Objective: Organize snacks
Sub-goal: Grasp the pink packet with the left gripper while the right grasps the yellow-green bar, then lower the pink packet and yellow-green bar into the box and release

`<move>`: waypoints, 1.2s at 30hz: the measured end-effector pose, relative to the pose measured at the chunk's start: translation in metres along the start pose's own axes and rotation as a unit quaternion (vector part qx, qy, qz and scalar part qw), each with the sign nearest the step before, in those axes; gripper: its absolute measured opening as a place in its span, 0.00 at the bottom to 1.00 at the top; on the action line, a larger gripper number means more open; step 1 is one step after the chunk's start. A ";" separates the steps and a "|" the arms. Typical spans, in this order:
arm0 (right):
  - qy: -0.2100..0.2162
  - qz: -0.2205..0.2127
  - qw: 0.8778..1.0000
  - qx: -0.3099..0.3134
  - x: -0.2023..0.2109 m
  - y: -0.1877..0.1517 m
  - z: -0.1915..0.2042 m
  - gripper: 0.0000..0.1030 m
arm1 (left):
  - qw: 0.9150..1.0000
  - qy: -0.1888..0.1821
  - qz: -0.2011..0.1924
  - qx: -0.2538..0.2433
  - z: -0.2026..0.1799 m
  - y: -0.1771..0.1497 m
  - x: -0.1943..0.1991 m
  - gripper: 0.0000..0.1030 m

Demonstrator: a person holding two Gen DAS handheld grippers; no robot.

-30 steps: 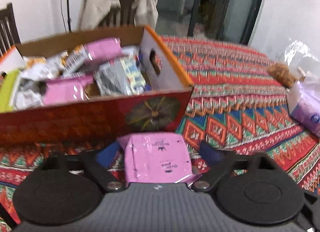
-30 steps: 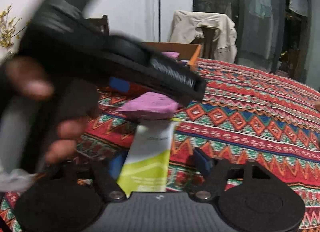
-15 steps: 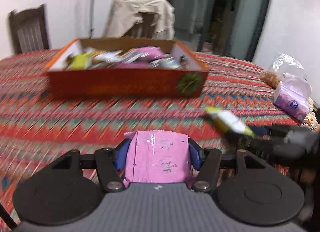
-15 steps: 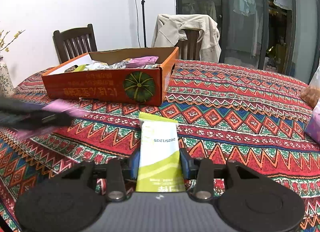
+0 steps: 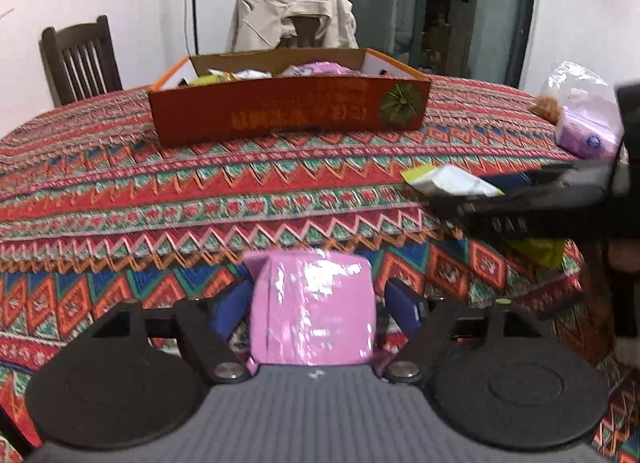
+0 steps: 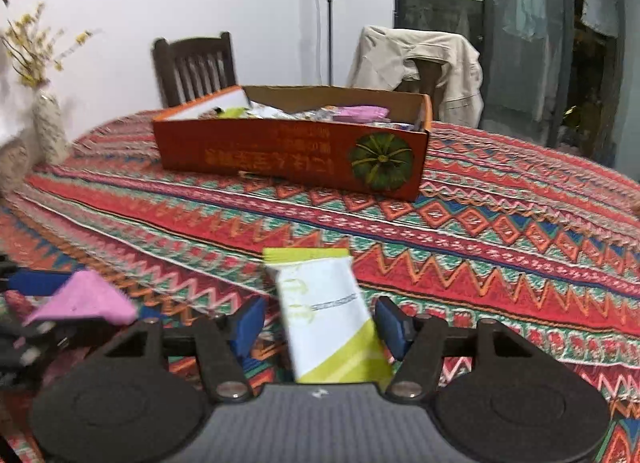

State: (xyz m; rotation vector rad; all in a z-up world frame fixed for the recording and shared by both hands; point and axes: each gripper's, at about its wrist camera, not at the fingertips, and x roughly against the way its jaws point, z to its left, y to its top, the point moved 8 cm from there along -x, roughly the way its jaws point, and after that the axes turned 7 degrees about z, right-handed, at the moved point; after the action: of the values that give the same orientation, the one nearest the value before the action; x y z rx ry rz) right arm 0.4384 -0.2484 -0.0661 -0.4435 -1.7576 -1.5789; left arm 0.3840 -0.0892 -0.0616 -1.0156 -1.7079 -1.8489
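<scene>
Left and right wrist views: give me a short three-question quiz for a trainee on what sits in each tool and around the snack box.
1. True or false: a pink packet sits between the fingers of the left tool.
2. Which packet sits between the fingers of the right tool? A: white-and-green packet. B: blue packet. C: orange packet.
3. What hangs over the chair behind the orange box?

Key: 1 true. 2 A. 3 a beige jacket.
</scene>
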 end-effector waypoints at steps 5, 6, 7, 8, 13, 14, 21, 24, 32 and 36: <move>-0.003 0.013 1.000 -0.007 0.005 -0.001 0.001 0.36 | 1.000 -0.006 -0.009 0.001 -0.002 -0.014 0.012 0.62; -0.009 0.015 1.000 -0.003 0.011 -0.003 0.005 0.36 | 1.000 -0.008 -0.012 -0.002 -0.001 -0.017 0.016 0.62; -0.011 0.011 1.000 0.002 0.020 -0.006 0.009 0.36 | 1.000 -0.009 -0.013 -0.005 -0.001 -0.020 0.019 0.62; -0.005 0.004 1.000 0.001 0.031 -0.008 0.014 0.36 | 1.000 -0.009 -0.015 -0.005 0.000 -0.022 0.021 0.62; 0.052 -0.008 0.998 -0.040 0.063 -0.020 0.027 0.36 | 0.999 -0.017 -0.026 0.008 0.008 -0.020 0.035 0.61; 0.061 -0.009 0.997 -0.046 0.065 -0.021 0.029 0.36 | 0.999 -0.020 -0.034 0.011 0.010 -0.016 0.038 0.61; 0.065 -0.018 0.996 -0.055 0.061 -0.007 0.026 0.36 | 0.998 -0.029 -0.056 0.013 0.021 0.024 0.038 0.62; 0.072 -0.030 0.996 -0.050 0.057 0.022 0.016 0.36 | 0.995 -0.037 -0.089 0.011 0.038 0.075 0.044 0.62; 0.095 -0.062 0.987 -0.112 -0.015 0.172 -0.048 0.36 | 0.996 -0.025 -0.072 0.036 0.078 0.224 -0.056 0.62; 0.002 -0.029 0.994 -0.109 -0.091 0.211 -0.075 0.36 | 0.998 -0.013 -0.017 0.065 0.090 0.254 -0.129 0.62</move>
State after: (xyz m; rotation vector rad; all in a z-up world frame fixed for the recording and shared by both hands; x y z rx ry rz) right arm 0.6646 -0.2617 0.0190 -0.4956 -1.6141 -1.8202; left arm 0.6729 -0.0622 0.0079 -0.9670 -1.8449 -1.7263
